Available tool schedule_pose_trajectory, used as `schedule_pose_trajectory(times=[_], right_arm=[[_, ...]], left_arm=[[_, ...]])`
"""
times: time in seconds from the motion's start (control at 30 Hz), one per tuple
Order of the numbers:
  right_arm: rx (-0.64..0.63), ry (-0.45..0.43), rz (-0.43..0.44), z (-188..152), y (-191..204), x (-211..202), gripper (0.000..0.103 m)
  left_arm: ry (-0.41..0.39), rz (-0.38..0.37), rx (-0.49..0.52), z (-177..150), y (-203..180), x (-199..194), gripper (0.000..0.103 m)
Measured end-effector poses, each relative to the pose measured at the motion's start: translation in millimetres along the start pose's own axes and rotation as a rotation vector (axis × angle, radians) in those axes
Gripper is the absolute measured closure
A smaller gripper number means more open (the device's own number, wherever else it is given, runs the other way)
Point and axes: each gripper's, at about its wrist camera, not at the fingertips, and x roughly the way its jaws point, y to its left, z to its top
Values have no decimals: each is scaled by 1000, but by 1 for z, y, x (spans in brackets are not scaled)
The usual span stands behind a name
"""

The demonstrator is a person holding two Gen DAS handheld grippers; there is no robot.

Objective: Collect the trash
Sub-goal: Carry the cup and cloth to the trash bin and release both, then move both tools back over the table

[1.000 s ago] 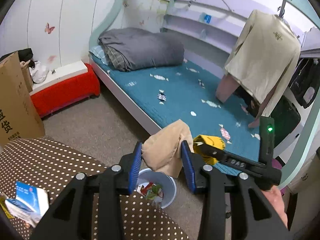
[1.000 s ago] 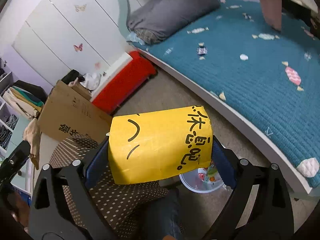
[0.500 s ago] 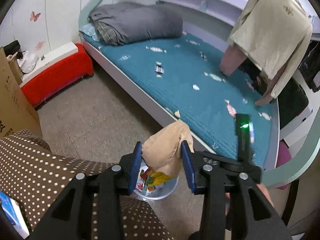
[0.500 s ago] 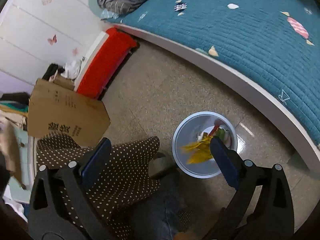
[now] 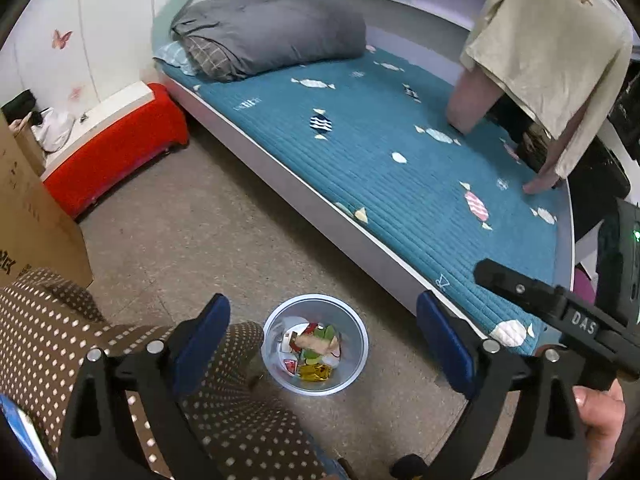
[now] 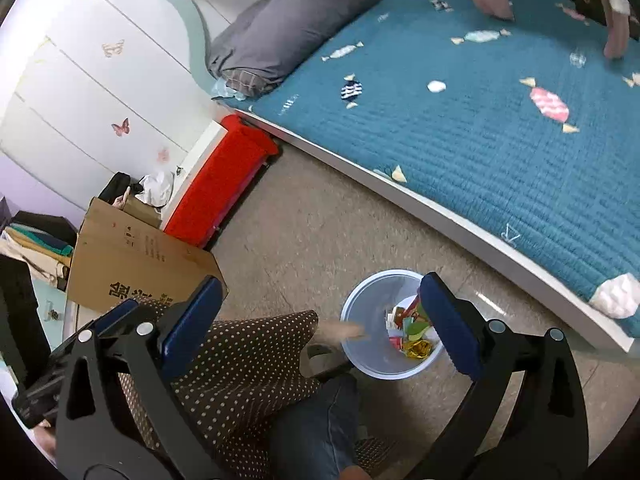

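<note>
A pale blue trash bin [image 5: 352, 376] stands on the floor between the polka-dot table and the bed, holding colourful wrappers and a crumpled yellow bag [image 5: 315, 372]. My left gripper [image 5: 322, 336] is open and empty above the bin. My right gripper [image 6: 320, 320] is open and empty too, above the bin [image 6: 360, 356]. In the right wrist view a blurred tan wad [image 6: 344, 330] is in the air at the bin's left rim. The right gripper's body [image 5: 560, 312] shows at the right of the left wrist view.
A brown polka-dot table [image 5: 60, 344] is at the lower left. A bed with a teal cover [image 5: 400, 168] and grey duvet [image 5: 272, 36] lies ahead. A red bench [image 5: 116, 152] and a cardboard box [image 6: 136, 264] stand left.
My left gripper opened and let go of the tan wad, which is falling at the bin. The yellow bag from my right gripper now lies in the bin. Both grippers moved over the bin.
</note>
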Motion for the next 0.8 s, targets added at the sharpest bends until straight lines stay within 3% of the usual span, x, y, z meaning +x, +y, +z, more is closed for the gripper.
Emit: schedule_pose_trajectory(times=[0.37, 0.8], right_arm=[[-96, -54, 1, -14, 46, -33, 6], [-288, -114, 58, -34, 129, -79, 6]], left_arm=[[-140, 57, -46, -21, 17, -75, 9], [-326, 84, -55, -51, 26, -174, 9]])
